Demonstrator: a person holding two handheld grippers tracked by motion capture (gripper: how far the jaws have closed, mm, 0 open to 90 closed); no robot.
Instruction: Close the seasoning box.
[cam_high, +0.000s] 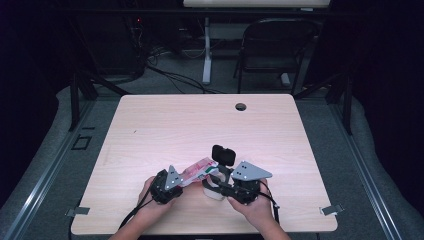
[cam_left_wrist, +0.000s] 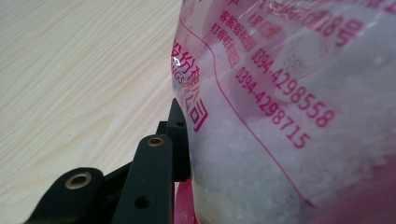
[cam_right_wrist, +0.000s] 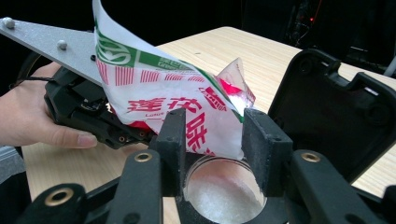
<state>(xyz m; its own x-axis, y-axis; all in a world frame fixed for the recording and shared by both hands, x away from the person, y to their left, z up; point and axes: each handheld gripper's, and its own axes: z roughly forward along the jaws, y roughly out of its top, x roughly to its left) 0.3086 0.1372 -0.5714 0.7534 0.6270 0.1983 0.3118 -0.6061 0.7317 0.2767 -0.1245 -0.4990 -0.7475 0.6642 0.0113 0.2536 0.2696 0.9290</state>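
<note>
Left gripper (cam_high: 176, 181) pinches the tilted seasoning bag (cam_right_wrist: 177, 105) over the jar (cam_right_wrist: 224, 191); right gripper (cam_right_wrist: 217, 135), jaws spread, straddles it. Jar partly filled with white granules; pouring unfinished

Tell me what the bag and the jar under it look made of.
Bag: thin glossy plastic film, likely; it creases, and the white grains show through its clear parts. Jar: clear glass or hard plastic, I cannot tell which; round see-through rim with white grains inside.
</note>
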